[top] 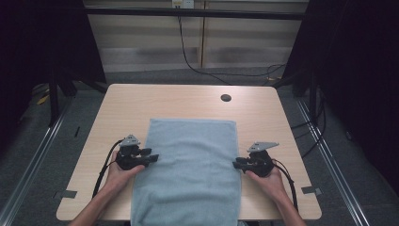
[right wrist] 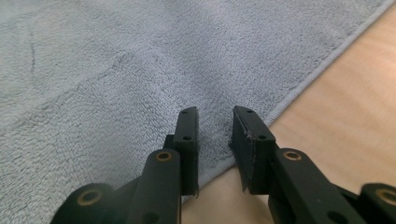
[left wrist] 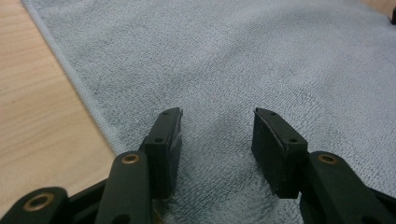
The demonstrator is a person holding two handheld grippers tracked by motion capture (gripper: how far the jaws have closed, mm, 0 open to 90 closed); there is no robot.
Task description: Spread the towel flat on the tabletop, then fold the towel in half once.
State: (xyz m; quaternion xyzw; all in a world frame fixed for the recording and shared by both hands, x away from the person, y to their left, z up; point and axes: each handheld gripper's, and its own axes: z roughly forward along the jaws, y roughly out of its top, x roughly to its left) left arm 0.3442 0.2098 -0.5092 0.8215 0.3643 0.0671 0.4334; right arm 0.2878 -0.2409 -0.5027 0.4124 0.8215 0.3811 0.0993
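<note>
A light blue towel [top: 190,169] lies flat on the wooden table [top: 188,101], and its near end hangs over the front edge. My left gripper [top: 153,157] sits at the towel's left edge, pointing inward. In the left gripper view the left gripper [left wrist: 217,116] is wide open just above the towel [left wrist: 233,56], with nothing between its jaws. My right gripper [top: 235,164] is at the towel's right edge, also pointing inward. In the right gripper view the right gripper [right wrist: 215,112] is open with a narrower gap, over the hem of the towel [right wrist: 116,70].
A round cable hole [top: 226,98] is in the table's far right part. Bare wood [left wrist: 37,107] lies left of the towel and bare wood [right wrist: 345,107] to its right. Black cables [top: 188,59] run over the floor behind the table, and dark frame posts stand at both sides.
</note>
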